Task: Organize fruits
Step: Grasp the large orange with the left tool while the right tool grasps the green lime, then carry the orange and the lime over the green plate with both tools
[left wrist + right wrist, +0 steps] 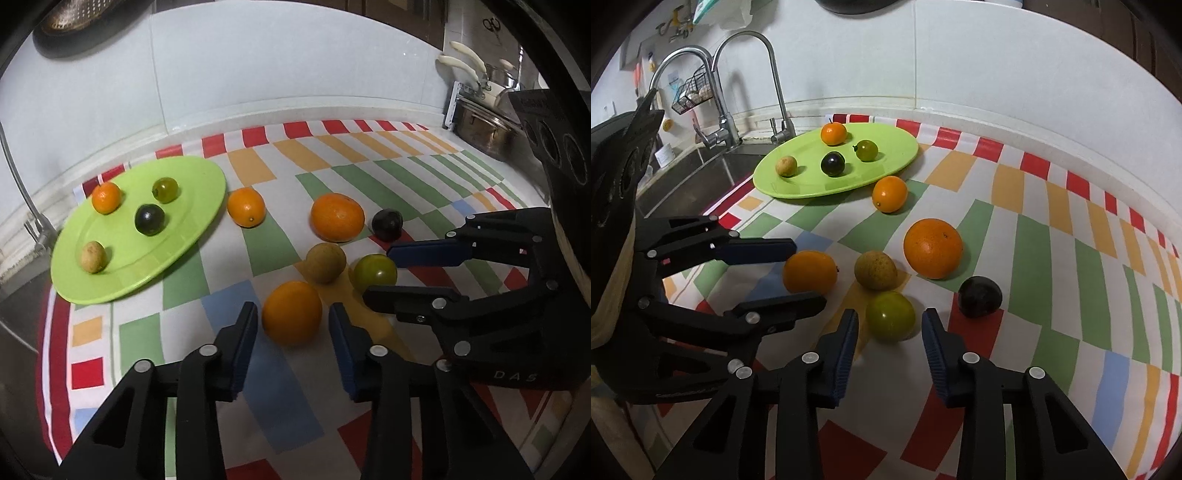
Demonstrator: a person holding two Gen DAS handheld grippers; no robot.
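Observation:
A green plate holds a small orange, a green fruit, a dark fruit and a tan fruit. Loose on the cloth lie an orange, a big orange, a small orange, a tan fruit, a green fruit and a dark plum. My left gripper is open with its fingers either side of the near orange. My right gripper is open around the green fruit.
A checked cloth covers the counter. A sink with two taps lies left of the plate. Steel pans stand at the far right by the tiled wall.

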